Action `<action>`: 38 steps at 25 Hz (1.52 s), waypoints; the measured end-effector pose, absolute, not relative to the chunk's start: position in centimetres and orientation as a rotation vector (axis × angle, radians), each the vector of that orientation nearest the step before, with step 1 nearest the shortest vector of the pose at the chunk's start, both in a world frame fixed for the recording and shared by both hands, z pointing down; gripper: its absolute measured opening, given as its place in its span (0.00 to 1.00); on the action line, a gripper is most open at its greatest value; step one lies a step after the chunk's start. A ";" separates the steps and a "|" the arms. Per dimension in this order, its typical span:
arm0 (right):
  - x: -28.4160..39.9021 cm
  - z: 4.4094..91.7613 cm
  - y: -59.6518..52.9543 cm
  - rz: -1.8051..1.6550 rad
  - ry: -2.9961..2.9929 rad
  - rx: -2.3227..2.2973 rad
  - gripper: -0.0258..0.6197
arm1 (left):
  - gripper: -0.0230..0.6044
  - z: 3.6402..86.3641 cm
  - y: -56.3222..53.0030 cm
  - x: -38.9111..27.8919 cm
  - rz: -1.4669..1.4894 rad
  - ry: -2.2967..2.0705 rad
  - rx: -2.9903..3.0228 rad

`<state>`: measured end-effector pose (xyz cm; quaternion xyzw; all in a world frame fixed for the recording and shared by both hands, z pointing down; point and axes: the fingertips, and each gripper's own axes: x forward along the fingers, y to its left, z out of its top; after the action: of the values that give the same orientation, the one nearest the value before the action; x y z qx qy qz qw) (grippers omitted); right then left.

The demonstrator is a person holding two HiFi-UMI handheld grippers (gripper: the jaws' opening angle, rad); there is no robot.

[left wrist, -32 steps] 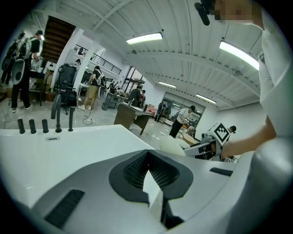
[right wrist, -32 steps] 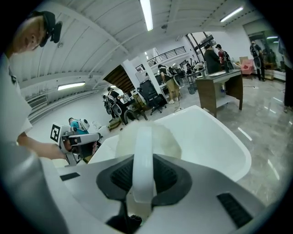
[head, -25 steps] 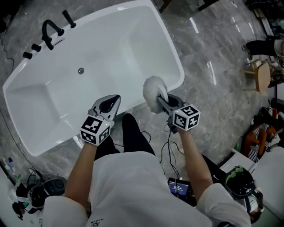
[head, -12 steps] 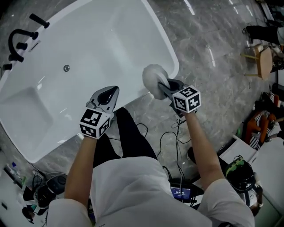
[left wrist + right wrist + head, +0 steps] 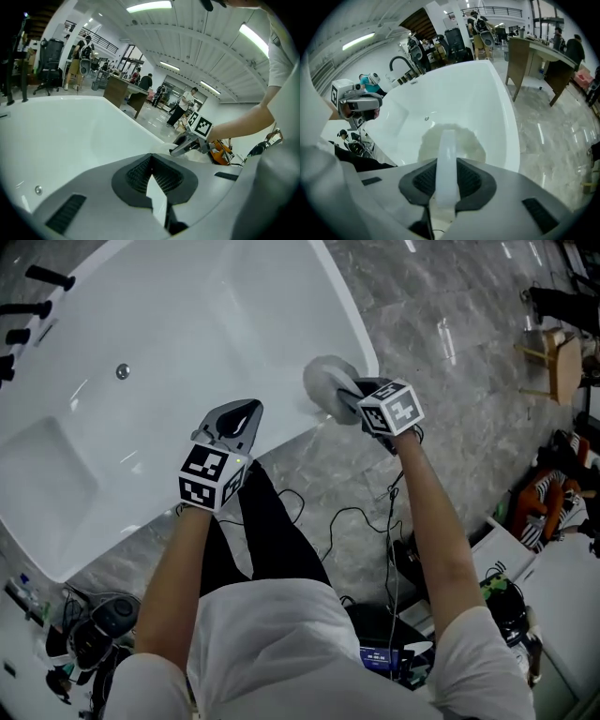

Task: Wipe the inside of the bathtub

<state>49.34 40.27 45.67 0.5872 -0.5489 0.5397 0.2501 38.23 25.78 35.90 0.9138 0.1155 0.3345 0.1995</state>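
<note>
our right tool [image 5: 351, 390] pinches the brush [image 5: 323, 381] over the bathtub [image 5: 187, 324] rim, left tool [image 5: 239, 416] pressed together; next we lower it inside.

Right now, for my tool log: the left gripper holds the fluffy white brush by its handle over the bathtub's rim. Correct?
No. The right gripper holds it: the right gripper view shows its fingers shut on the brush handle, over the bathtub rim. The left gripper holds nothing.
</note>
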 end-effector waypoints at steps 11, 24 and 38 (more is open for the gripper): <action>52.1 50.6 38.0 1.508 -1.471 1.418 0.18 | 0.05 39.9 25.1 39.3 0.985 0.291 2.519; 51.7 55.3 37.4 1.582 -1.370 1.277 0.18 | 0.05 43.2 23.6 38.6 1.018 0.236 2.514; 48.9 57.3 36.7 1.681 -1.324 1.116 0.18 | 0.05 45.2 21.0 35.4 1.047 0.109 2.522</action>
<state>48.90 36.71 57.34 0.4320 -0.5128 0.6509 0.3562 35.36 21.03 45.18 0.9037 0.0390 0.3751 0.2029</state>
